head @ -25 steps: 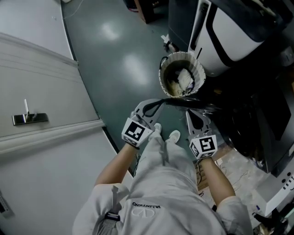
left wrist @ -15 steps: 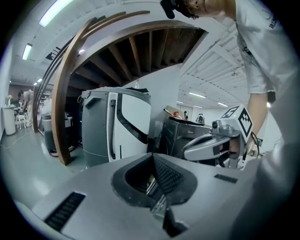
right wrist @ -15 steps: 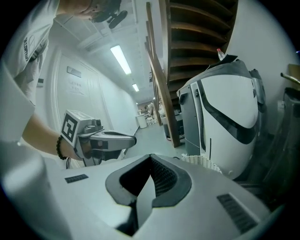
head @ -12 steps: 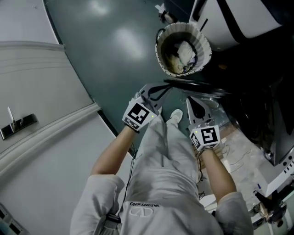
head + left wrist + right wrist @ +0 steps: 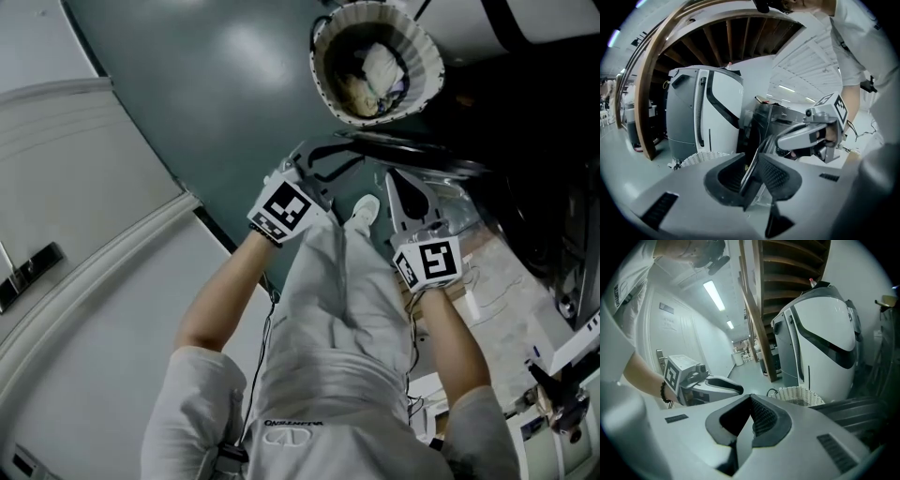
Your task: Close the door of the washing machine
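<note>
**Both grippers at the washing machine door, the left one letting go**

My left gripper [image 5: 328,164] reaches forward past my knees to the door [image 5: 422,161]. The door is a thin dark panel jutting out from the washing machine [image 5: 534,178], the dark bulk on my right. In the left gripper view the panel's edge stands between the jaws. The jaws are opening, and the pads are parting from the edge rather than pressing on it.

My right gripper [image 5: 397,187] lies just beside the left and points toward the same panel. Its jaws are clenched together with nothing between them. I cannot tell whether its tip touches the door.

Just beyond the door a white wicker basket [image 5: 424,52] stands on the green floor [image 5: 216,112], with pale cloth [image 5: 380,67] inside it. A white-and-grey appliance [image 5: 825,329] stands behind the basket.
</note>
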`<state>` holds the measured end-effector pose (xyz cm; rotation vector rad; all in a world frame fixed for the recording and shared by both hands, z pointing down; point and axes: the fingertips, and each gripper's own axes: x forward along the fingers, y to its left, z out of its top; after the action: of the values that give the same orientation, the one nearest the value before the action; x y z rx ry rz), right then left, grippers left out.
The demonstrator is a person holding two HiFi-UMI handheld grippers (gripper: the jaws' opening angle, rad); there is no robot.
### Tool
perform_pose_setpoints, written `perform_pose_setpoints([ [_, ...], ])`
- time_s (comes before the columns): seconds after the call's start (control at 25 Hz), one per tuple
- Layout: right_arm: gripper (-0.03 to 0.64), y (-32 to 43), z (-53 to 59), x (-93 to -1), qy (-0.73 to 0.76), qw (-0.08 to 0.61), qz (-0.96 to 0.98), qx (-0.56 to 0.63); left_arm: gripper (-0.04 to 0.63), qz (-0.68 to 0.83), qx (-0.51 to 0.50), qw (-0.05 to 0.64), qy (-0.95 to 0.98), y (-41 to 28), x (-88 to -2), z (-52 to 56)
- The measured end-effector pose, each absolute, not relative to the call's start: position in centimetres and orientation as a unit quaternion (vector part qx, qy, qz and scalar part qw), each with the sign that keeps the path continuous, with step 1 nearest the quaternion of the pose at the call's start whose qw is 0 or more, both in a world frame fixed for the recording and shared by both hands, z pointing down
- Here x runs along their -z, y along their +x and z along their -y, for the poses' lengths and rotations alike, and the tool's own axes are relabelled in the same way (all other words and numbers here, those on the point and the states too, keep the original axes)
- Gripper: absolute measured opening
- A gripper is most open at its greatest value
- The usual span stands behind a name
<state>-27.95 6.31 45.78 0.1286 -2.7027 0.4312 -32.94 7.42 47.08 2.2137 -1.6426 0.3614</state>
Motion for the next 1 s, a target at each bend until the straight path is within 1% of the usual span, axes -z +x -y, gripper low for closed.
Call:
perform_pose_setpoints([
  [0.44, 0.011, -27.6, -6.7, -49.6, 0.058, 0.203, 0.963, -0.166, 0.117, 0.510, -0.196, 0.163, 0.821, -32.4, -53.3, -6.3],
  [0.76, 0.011, -27.2, -6.8, -51.4, 0.066, 0.202, 0.962, -0.173, 0.115, 0.449, -0.248, 0.158, 0.844, -31.5, -57.6, -5.7],
  [1.0, 0.011, -26.9, -7.0, -52.6, 0.078, 0.201, 0.959, -0.182, 0.111, 0.424, -0.257, 0.151, 0.855, -31.2, -59.0, -5.2],
])
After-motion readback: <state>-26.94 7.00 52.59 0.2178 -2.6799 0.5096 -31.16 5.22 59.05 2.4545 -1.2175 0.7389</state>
